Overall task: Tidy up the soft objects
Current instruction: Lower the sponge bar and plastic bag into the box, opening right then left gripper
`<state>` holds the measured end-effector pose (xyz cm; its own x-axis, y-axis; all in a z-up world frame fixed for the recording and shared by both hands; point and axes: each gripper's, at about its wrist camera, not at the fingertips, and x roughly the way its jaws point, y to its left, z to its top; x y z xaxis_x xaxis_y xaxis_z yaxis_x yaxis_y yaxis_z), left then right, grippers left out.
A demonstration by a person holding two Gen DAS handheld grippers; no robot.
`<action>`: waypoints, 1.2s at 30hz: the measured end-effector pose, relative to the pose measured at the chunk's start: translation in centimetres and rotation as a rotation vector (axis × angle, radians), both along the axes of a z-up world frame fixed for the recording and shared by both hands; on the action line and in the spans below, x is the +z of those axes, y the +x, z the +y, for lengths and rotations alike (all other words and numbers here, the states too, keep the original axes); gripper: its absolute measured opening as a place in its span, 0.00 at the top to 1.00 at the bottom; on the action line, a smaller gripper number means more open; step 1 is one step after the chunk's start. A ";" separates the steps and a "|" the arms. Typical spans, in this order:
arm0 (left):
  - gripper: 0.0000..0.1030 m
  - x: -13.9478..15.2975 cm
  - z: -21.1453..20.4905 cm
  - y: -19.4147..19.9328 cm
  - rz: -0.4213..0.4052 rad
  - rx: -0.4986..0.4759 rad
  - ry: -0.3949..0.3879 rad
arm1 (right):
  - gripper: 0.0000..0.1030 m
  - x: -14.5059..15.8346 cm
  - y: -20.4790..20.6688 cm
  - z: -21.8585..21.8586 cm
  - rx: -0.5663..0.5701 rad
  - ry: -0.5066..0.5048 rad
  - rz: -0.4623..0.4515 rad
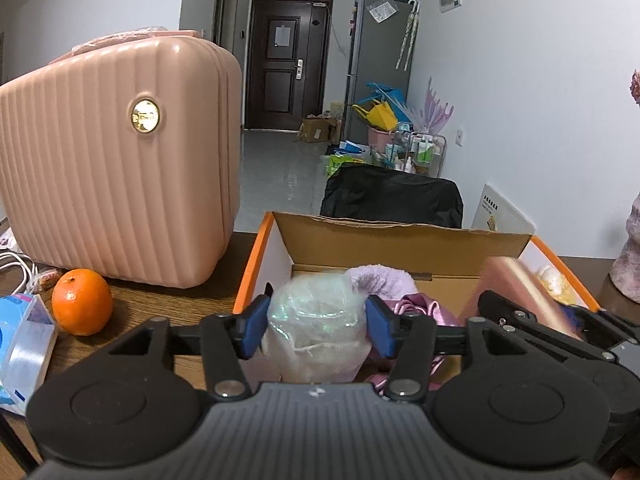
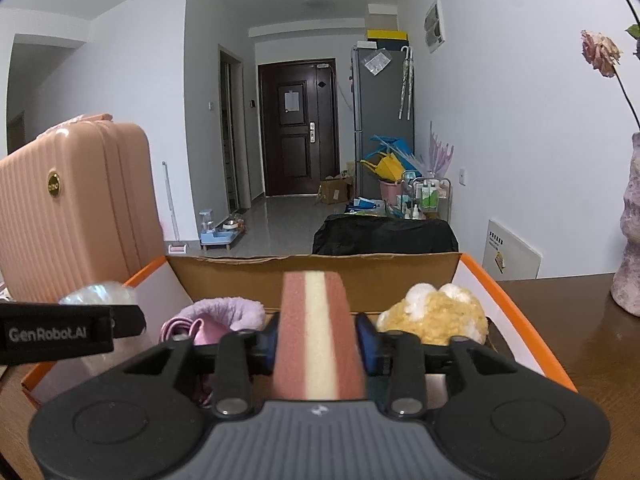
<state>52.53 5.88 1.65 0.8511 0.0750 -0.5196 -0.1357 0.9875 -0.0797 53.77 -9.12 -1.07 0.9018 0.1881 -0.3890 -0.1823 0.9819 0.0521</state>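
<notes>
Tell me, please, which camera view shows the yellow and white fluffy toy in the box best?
The right wrist view: the yellow and white fluffy toy lies there nearly whole inside the cardboard box, just right of the striped sponge. The left wrist view catches only a blurred sliver of it behind the sponge.

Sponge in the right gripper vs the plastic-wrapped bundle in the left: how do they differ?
The sponge is a flat-sided block, pink with a cream stripe; the bundle is a rounded, translucent, iridescent lump. The sponge fills the right gripper pad to pad; the bundle sits in the wider-spread left gripper. The sponge's surface is matte foam; the bundle's wrap is crinkled and shiny. Both hang above the orange-edged box.
</notes>
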 end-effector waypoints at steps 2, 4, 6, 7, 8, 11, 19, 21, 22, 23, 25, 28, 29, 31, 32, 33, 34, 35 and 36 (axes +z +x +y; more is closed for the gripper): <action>0.24 0.0 0.0 0.0 -0.002 0.010 0.002 | 0.41 0.1 -0.1 -0.2 -0.012 0.004 -0.010; 0.17 0.1 0.2 -0.2 -0.014 0.024 0.000 | 0.36 0.1 -0.2 -0.4 -0.003 0.021 -0.010; 0.13 0.3 0.3 -0.5 -0.030 0.038 -0.005 | 0.29 0.0 -0.2 -0.5 0.001 0.030 -0.012; 0.10 0.3 0.4 -0.6 -0.037 0.038 -0.010 | 0.22 0.0 -0.3 -0.5 0.002 0.030 -0.017; 0.08 0.4 0.4 -0.6 -0.040 0.037 -0.014 | 0.18 0.1 -0.4 -0.5 0.002 0.029 -0.024; 0.06 0.4 0.4 -0.8 -0.045 0.042 -0.011 | 0.11 0.1 -0.7 -0.3 -0.008 0.016 -0.048; 0.03 0.5 0.5 -0.8 -0.050 0.046 -0.013 | 0.05 0.2 -0.9 -0.3 -0.028 0.014 -0.059; 0.02 0.5 0.5 -0.8 -0.051 0.050 -0.010 | 0.04 0.3 -1.0 -0.2 -0.033 0.013 -0.064; 0.01 0.6 0.5 -0.9 -0.052 0.052 -0.010 | 0.03 0.4 -1.1 -0.3 -0.034 0.015 -0.066; 0.00 0.6 0.5 -1.0 -0.055 0.055 -0.009 | 0.02 0.3 -1.2 -0.5 -0.034 0.016 -0.070; 0.00 0.7 0.5 -1.1 -0.061 0.061 -0.007 | 0.00 0.4 -1.4 -0.6 -0.038 0.016 -0.078; 0.00 0.8 0.4 -1.3 -0.066 0.068 -0.007 | 0.00 0.5 -1.6 -0.7 -0.042 0.014 -0.087; 0.00 0.9 0.4 -1.4 -0.066 0.069 -0.009 | 0.00 0.6 -1.7 -0.7 -0.044 0.015 -0.088; 0.00 0.9 0.4 -1.4 -0.067 0.072 -0.011 | 0.00 0.6 -1.8 -0.8 -0.048 0.016 -0.092; 0.00 1.0 0.5 -1.5 -0.068 0.074 -0.011 | 0.00 0.7 -2.0 -0.9 -0.051 0.015 -0.094; 0.00 1.0 0.5 -1.5 -0.070 0.075 -0.013 | 0.00 0.8 -2.1 -1.0 -0.054 0.014 -0.097; 0.00 1.0 0.5 -1.6 -0.071 0.075 -0.015 | 0.00 0.8 -2.2 -1.1 -0.056 0.014 -0.099; 0.00 1.1 0.5 -1.7 -0.073 0.076 -0.015 | 0.00 0.9 -2.3 -1.2 -0.059 0.012 -0.101; 0.00 1.2 0.5 -1.8 -0.076 0.077 -0.016 | 0.00 0.9 -2.4 -1.2 -0.061 0.010 -0.103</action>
